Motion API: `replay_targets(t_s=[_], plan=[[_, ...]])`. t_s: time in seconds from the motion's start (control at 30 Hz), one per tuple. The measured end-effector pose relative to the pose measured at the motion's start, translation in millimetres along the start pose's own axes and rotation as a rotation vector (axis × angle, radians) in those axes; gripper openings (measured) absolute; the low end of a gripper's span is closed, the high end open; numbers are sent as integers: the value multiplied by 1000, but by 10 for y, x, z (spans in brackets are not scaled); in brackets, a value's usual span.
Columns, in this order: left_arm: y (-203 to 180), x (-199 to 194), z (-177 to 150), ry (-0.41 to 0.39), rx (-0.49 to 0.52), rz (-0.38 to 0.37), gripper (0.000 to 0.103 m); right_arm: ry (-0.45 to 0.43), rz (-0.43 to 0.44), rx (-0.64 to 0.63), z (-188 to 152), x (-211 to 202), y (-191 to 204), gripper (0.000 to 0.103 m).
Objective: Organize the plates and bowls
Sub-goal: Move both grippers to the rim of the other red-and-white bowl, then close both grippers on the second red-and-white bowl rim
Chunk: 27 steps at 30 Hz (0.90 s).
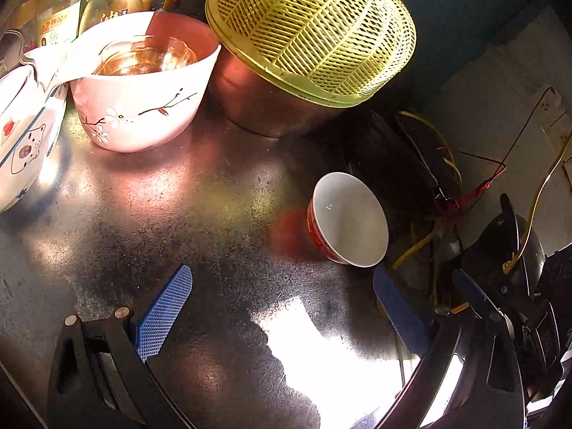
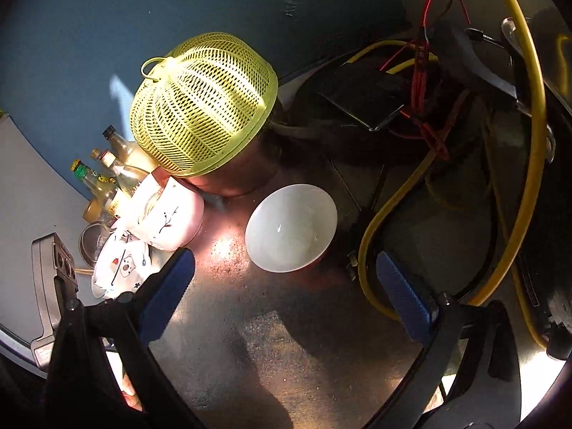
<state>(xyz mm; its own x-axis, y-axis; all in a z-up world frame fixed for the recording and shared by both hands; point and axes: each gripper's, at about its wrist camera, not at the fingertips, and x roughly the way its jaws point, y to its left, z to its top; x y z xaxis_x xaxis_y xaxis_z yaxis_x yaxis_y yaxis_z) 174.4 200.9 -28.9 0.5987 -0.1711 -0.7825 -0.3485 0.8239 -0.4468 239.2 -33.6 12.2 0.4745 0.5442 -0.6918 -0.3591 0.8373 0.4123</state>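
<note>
Right now the right claw (image 2: 286, 296) stands spread wide, its blue pads (image 2: 404, 304) apart with nothing between them, aimed down at the dark, speckled surface (image 2: 286, 350). The left claw (image 1: 282, 318) is likewise spread and empty, with bare surface showing between its pads (image 1: 164, 318).

Just ahead of the right claw sits the red bowl (image 2: 291, 228), white inside and red outside, upright and alone near the surface's far side, with yellow cable (image 2: 371, 236) and red wires (image 2: 425, 107) just beyond it. In the left view the same bowl (image 1: 348, 220) lies ahead of and toward the right pad.

It looks like glazed ceramic: stiff, fairly light, slick and breakable. The wall is thin, so a pinch across the rim, one pad inside and one outside, seems the surest hold; spanning the whole bowl would leave smooth curved sides to slip from. The side away from the cable gives the clearest approach.

Further off, toward the left edge, a pink bowl (image 1: 143, 85) with a blossom sprig holds a glass dish (image 1: 150, 57), and a bear-print bowl (image 1: 25, 143) leans beside it. These are brittle too, and the glass is slippery. Behind them stand bottles (image 2: 111, 175), and a yellow basket (image 2: 203, 103) sits upturned over a metal pot (image 1: 264, 103) at the back edge.
</note>
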Motion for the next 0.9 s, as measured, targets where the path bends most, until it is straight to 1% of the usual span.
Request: replay_targets(t_s=[0.07,0.1,0.13,0.17,0.2,0.23,0.27,0.3,0.33,0.47,0.53,0.6,0.63,0.67,0.7,0.77,0.83,0.87,0.9], plan=[[-7,119,53,-2,-7,-21,98,3,-11,-32,63,147,3,85],[-18,167,76,-7,-6,-28,91,8,-13,-43,95,222,-5,76],[-31,216,102,-11,-2,-30,84,13,-17,-49,123,296,-14,71],[-40,263,124,-12,0,-30,83,18,-19,-57,144,364,-23,65],[-45,302,145,-17,-2,-33,83,22,-21,-65,162,424,-29,62],[-51,331,167,-24,-4,-38,81,22,-21,-70,181,478,-36,61],[-58,361,186,-29,-6,-44,77,23,-19,-76,201,529,-38,56],[-68,395,206,-31,-7,-47,65,25,-26,-84,219,575,-44,51],[-82,440,240,-28,-8,-45,57,30,-37,-89,239,626,-56,51],[-101,599,299,-15,-32,-67,57,44,-59,-83,274,772,-117,50],[-132,677,304,-8,-27,-66,46,49,-71,-75,281,828,-166,50],[-158,781,296,8,-25,-60,41,59,-82,-68,282,886,-211,50],[-163,833,290,17,-30,-63,40,66,-81,-63,278,907,-241,49],[-164,877,286,23,-36,-63,40,72,-84,-65,271,929,-248,46],[-167,916,278,28,-40,-62,38,77,-89,-72,261,948,-251,44],[-172,995,270,42,-45,-58,32,92,-92,-78,248,986,-252,42],[-184,1055,253,54,-47,-61,22,105,-119,-92,238,1030,-236,37],[-189,1063,241,54,-46,-71,21,118,-125,-96,229,1051,-232,31],[-204,1064,237,53,-42,-80,16,133,-132,-98,221,1075,-220,28]])
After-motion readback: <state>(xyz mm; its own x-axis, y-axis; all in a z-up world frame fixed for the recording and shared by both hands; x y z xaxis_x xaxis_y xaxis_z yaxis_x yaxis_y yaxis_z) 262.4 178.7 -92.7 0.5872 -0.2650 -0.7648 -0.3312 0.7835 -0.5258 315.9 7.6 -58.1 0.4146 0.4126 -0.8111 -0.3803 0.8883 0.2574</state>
